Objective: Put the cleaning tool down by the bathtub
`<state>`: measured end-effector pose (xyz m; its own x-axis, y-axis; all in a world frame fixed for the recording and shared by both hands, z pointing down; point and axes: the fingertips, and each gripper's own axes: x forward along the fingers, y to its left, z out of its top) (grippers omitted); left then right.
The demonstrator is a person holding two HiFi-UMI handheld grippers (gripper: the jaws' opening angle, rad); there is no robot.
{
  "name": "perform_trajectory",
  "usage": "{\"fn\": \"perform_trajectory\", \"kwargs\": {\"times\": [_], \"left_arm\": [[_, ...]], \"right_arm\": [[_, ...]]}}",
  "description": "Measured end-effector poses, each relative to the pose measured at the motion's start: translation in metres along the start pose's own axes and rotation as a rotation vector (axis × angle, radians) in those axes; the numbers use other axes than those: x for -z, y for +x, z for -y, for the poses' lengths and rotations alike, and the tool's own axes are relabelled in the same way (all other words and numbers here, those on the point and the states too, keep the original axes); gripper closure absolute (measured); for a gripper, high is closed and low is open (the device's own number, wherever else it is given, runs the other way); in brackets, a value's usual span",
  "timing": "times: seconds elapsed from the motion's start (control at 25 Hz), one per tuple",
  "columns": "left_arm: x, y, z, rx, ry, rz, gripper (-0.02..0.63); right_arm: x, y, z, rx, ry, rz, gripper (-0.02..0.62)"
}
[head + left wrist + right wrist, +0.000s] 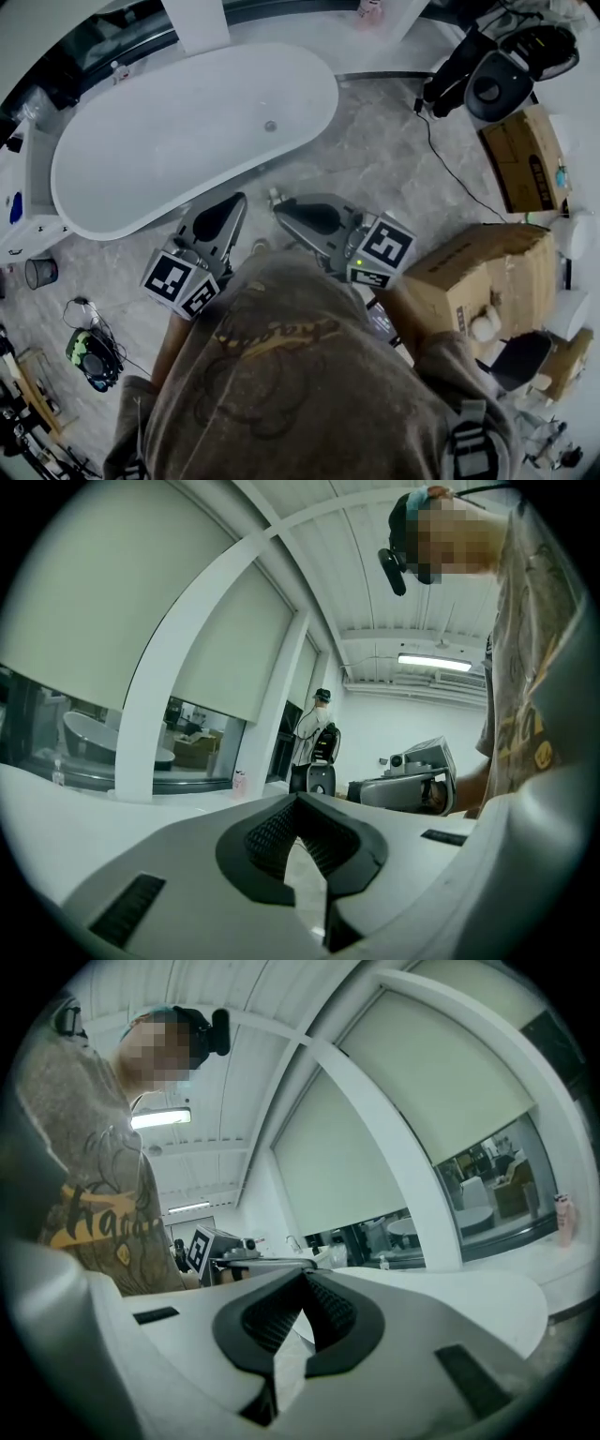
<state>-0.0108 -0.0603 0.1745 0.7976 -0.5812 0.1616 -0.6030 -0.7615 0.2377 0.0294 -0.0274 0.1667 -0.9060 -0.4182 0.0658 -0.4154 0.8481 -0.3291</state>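
Nearest the camera is the person's brown printed shirt [281, 375]. Just past it, the left hand-held gripper [236, 200] and the right hand-held gripper [279, 202] are held side by side above the grey marble floor [384, 159]. Each has its jaws closed together with nothing between them, as both gripper views show. A cardboard box [478, 272] stands to the right of the right one. A black cup [40, 272] and a green and black device [89, 354] with a cable lie on the floor at the left. The white bathtub [169, 141] lies just beyond the gripper tips. I cannot tell which thing here is the cleaning tool; neither gripper carries it. Farther right stand a black machine [497, 80] and a second box [525, 159].
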Motion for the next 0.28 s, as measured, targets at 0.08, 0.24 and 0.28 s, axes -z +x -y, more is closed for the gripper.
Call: {"fn": "perform_trajectory", "kwargs": {"times": [0.08,0.24,0.28], "left_arm": [[-0.002,0.002,0.0,-0.006,0.024,0.005,0.606],[0.002,0.006,-0.004,-0.025,0.039,0.012,0.606],[0.004,0.007,-0.005,-0.03,0.038,0.015,0.606]], "right_arm": [[0.0,0.002,0.0,-0.017,-0.01,-0.016,0.603],[0.005,0.004,0.01,-0.013,-0.033,-0.045,0.603],[0.006,0.004,0.013,-0.01,-0.034,-0.05,0.603]]}}
